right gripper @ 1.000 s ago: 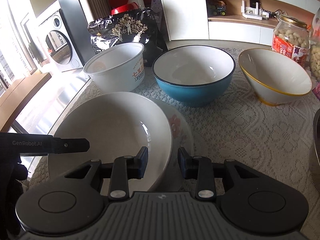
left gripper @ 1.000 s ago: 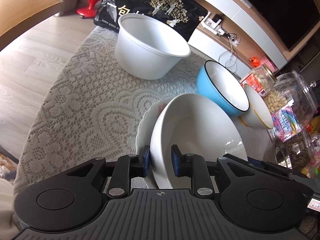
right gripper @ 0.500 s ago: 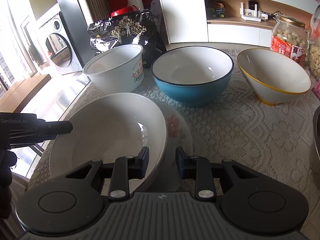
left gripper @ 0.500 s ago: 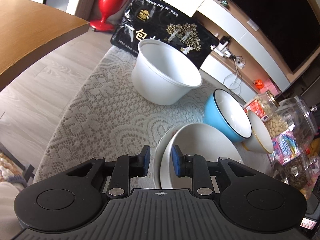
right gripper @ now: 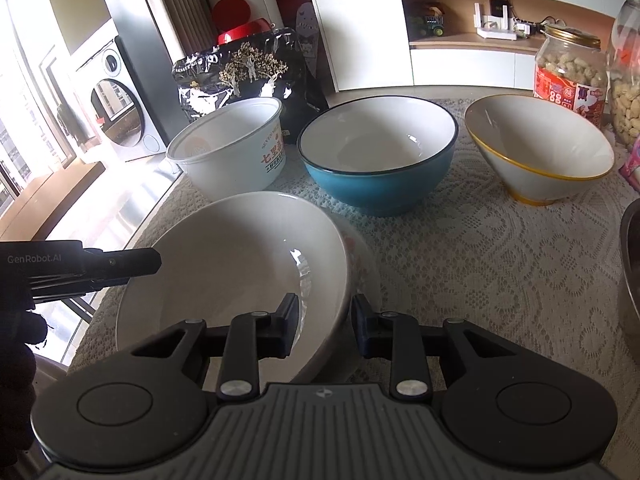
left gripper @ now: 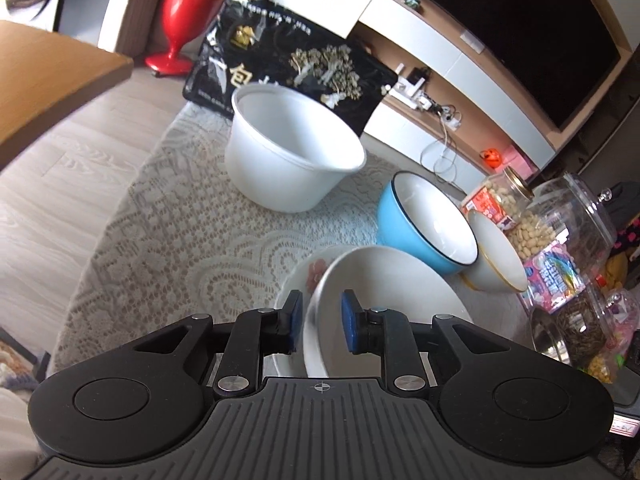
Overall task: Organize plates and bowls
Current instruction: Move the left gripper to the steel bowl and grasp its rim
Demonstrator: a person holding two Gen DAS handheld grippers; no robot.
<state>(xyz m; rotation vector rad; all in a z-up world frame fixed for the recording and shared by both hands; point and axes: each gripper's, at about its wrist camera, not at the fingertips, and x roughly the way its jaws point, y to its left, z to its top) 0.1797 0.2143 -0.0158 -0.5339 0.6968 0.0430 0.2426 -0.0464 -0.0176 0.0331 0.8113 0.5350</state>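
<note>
Both claws are on the wide off-white ceramic bowl (right gripper: 240,264), which sits tilted on the flowered white plate (left gripper: 298,280) at the near edge of the lace-covered surface (right gripper: 500,256).

My left claw (left gripper: 319,322) straddles the rim w/ the blue pads (left gripper: 295,320) either side. They've just been closing in, w/ the bowl wall between them. A thin gap shows at the outer pad, so I'd call that claw not yet clamped. My right claw (right gripper: 325,326) also brackets the rim at its side, one finger inside, one out. Its outer finger stands clear of the wall, so no firm bite there either.

The white plastic tub w/ red print (right gripper: 232,144), the blue bowl w/ dark rim (right gripper: 380,152) and the white cone bowl w/ yellow rim (right gripper: 540,148) stand in a row behind, well apart from my claws.

To do this well, imo: seat both claws deeper on the rim before squeezing, since glazed ceramic will likely slip. Close both evenly. Lift level, so the bowl doesn't scrape or drag the plate underneath. Keep it clear of the blue bowl just beyond.
</note>
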